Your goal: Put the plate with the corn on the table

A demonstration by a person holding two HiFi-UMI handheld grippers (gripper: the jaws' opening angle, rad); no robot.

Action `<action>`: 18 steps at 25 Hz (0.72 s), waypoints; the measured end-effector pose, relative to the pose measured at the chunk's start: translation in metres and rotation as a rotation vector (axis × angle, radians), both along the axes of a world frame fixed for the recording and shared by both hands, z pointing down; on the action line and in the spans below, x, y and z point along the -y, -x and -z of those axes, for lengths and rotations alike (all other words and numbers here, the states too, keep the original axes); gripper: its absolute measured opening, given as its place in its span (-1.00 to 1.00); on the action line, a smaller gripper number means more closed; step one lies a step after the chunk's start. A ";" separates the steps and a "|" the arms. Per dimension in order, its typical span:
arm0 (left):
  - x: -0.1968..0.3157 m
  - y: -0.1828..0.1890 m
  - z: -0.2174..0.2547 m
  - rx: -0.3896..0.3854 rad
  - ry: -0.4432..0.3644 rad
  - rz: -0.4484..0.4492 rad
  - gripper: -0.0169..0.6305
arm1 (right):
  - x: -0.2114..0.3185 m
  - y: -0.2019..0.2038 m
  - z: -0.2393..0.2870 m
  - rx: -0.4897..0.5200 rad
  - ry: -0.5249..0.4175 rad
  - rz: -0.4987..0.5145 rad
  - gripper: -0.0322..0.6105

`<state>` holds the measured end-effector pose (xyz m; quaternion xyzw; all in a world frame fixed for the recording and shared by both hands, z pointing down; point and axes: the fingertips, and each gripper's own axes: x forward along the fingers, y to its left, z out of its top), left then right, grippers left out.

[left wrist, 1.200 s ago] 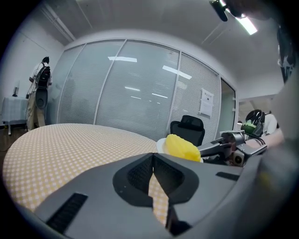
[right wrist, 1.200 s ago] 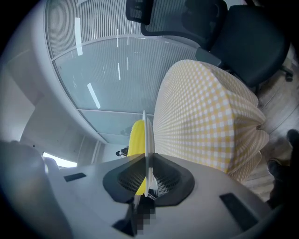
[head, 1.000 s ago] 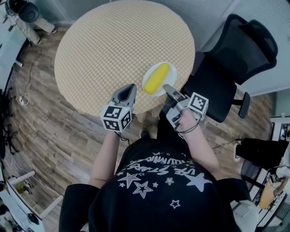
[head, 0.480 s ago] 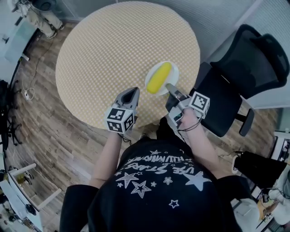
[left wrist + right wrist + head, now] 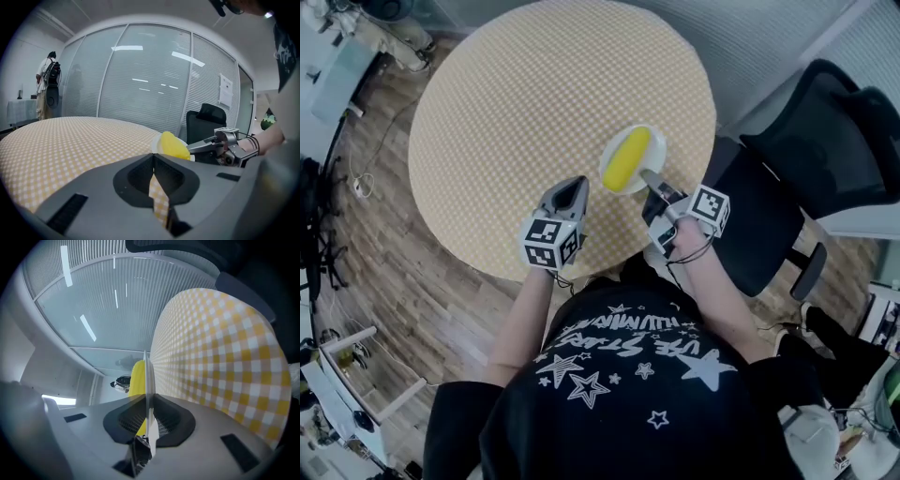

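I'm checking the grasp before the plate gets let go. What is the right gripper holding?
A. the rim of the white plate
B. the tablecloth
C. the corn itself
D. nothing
A: in the right gripper view, the right gripper is closed on the thin rim of the white plate, and the corn lies on the plate beyond the jaws, not between them.

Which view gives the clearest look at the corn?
The head view: the whole corn lies on the plate. The left gripper view shows one end; the right gripper view, a sliver beside the plate's edge.
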<state>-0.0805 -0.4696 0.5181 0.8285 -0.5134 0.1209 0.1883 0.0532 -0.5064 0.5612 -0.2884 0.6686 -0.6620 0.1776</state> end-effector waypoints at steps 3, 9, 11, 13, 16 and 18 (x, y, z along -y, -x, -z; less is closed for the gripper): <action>0.006 -0.004 -0.010 0.006 0.019 0.008 -0.92 | 0.006 -0.001 -0.013 -0.007 0.030 0.009 -0.75; 0.015 -0.012 -0.022 0.012 0.046 0.018 -0.92 | 0.017 -0.003 -0.032 0.009 0.084 0.015 -0.75; 0.018 -0.013 -0.025 0.014 0.051 0.023 -0.92 | 0.021 -0.004 -0.037 0.003 0.097 0.016 -0.75; 0.019 -0.010 -0.026 0.013 0.054 0.033 -0.92 | 0.025 -0.002 -0.041 -0.003 0.111 0.016 -0.75; 0.021 -0.006 -0.028 0.011 0.058 0.054 -0.92 | 0.030 0.001 -0.048 0.000 0.138 0.011 -0.75; 0.021 -0.004 -0.029 0.009 0.058 0.063 -0.92 | 0.033 0.001 -0.051 0.011 0.152 0.000 -0.75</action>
